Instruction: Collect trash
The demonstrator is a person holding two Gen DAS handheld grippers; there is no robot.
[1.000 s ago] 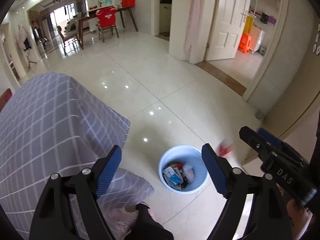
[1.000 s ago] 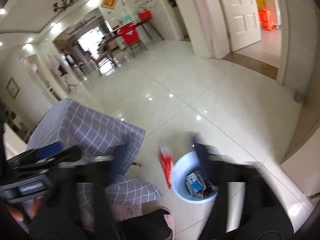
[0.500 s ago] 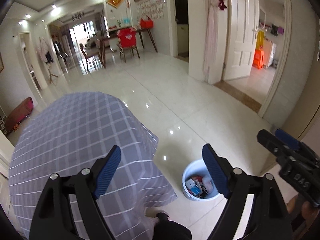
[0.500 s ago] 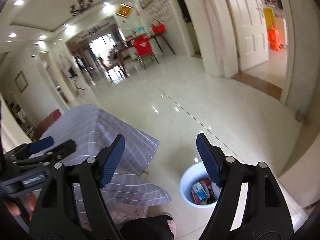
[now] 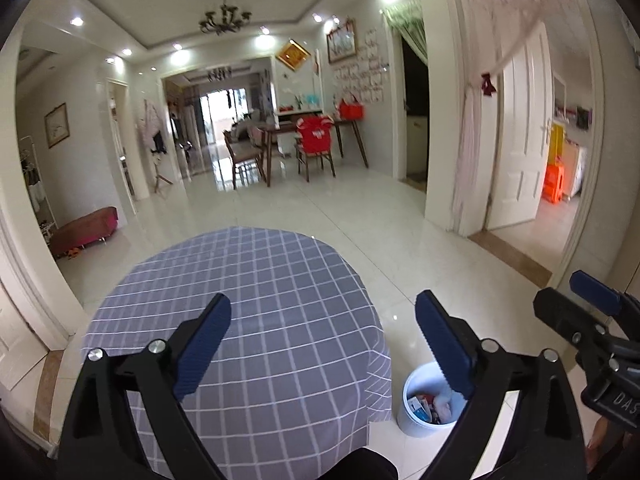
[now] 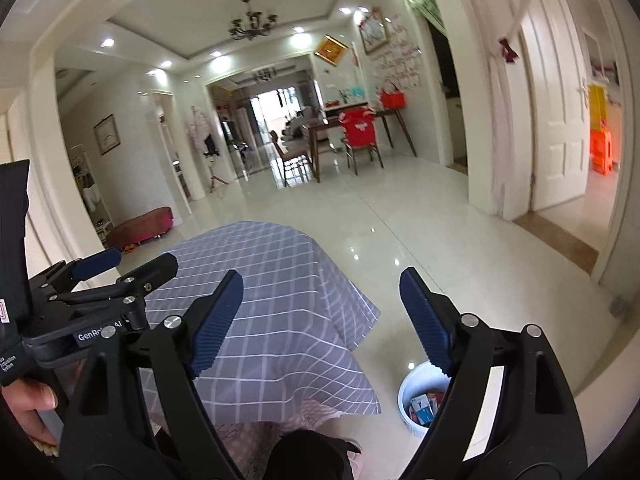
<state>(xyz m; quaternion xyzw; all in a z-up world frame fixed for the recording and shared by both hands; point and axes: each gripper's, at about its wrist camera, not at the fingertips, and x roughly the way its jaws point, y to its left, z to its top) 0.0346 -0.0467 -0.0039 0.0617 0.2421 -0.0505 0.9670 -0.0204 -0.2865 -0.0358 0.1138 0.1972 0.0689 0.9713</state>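
Note:
A white trash bin (image 5: pixel 416 408) holding several wrappers stands on the floor right of the cloth-covered table (image 5: pixel 256 288); it also shows in the right wrist view (image 6: pixel 412 404), partly behind a finger. My left gripper (image 5: pixel 322 344) is open and empty above the table's near edge. My right gripper (image 6: pixel 320 320) is open and empty, up above the table and bin. Each gripper shows at the edge of the other's view, the right one (image 5: pixel 592 320) and the left one (image 6: pixel 100 280). No loose trash shows on the table.
The grey checked tablecloth (image 6: pixel 272 280) hangs over the table. Glossy tiled floor (image 5: pixel 360 216) stretches to a dining table with a red-covered chair (image 5: pixel 316 140). A white door (image 5: pixel 520 140) and doorway stand right; a low red bench (image 5: pixel 88 228) stands left.
Both grippers have risen and tilted up from the bin toward the room. A red wrapper seen falling by the bin a second ago is out of sight. Both stay open.

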